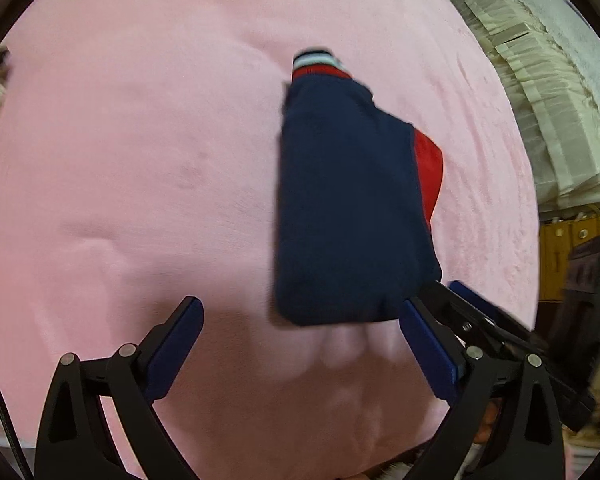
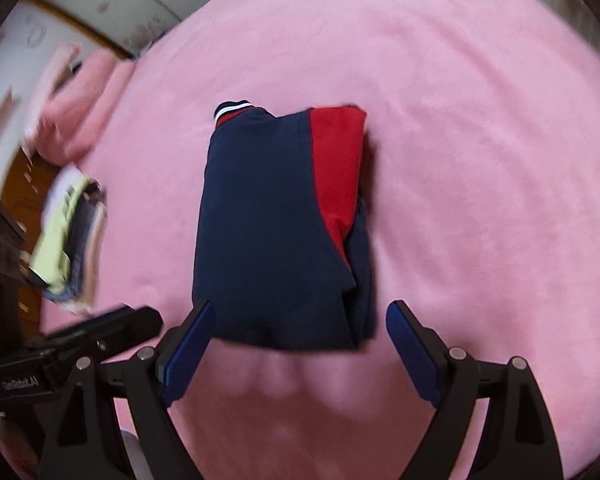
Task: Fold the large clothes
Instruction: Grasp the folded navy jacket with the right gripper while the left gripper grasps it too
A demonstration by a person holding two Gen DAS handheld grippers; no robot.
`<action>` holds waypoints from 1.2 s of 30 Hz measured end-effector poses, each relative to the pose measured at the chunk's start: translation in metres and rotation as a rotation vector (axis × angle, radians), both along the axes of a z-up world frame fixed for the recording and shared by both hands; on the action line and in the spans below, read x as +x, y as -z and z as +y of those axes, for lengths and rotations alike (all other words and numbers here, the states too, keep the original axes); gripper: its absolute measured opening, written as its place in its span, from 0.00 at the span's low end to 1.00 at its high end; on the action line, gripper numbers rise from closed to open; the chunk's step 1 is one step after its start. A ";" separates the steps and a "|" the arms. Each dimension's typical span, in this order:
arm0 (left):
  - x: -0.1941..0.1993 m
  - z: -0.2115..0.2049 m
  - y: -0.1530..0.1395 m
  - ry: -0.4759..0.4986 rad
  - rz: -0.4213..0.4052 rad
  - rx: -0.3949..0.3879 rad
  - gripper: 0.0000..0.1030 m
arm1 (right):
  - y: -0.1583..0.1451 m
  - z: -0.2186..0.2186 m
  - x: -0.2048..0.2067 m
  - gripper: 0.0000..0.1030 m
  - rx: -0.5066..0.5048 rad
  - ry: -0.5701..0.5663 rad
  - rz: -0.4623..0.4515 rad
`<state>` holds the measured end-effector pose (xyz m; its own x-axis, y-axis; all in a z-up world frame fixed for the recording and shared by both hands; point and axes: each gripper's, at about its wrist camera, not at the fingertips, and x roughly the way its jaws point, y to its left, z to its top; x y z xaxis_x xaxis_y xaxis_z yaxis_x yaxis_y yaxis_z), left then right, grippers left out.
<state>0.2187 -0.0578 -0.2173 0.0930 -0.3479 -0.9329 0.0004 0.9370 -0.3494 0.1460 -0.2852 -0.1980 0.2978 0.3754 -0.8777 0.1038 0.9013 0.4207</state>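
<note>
Where the pink blanket (image 2: 460,160) is spread flat, one folded garment (image 2: 276,232), navy with a red panel and a striped cuff, is seen lying about mid-blanket. One stack of folded clothes (image 2: 70,240) is noted at the blanket's left edge, and one pink pillow (image 2: 80,112) beyond it. Two grippers are counted. The left gripper (image 1: 300,320) is angled steeply down, jaws spread wide, nothing held. The right gripper (image 2: 300,320) is likewise tilted down, jaws wide, straddling the garment's near edge without gripping it.

Blurred clothes pile (image 2: 70,240) at left
</note>
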 end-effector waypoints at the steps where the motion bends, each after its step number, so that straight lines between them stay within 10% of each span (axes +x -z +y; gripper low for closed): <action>1: 0.003 0.001 0.007 -0.006 0.016 -0.024 0.94 | 0.008 -0.005 0.003 0.85 0.032 0.012 0.008; 14: 0.056 0.000 0.087 -0.091 0.091 -0.378 0.76 | 0.079 -0.053 0.045 0.80 0.496 0.234 -0.017; 24: 0.044 -0.004 0.090 -0.089 0.037 -0.367 0.55 | 0.076 -0.037 0.035 0.37 0.449 0.246 -0.026; 36: 0.001 0.061 0.051 0.049 0.060 -0.339 0.46 | 0.027 0.038 -0.038 0.31 0.332 0.342 -0.042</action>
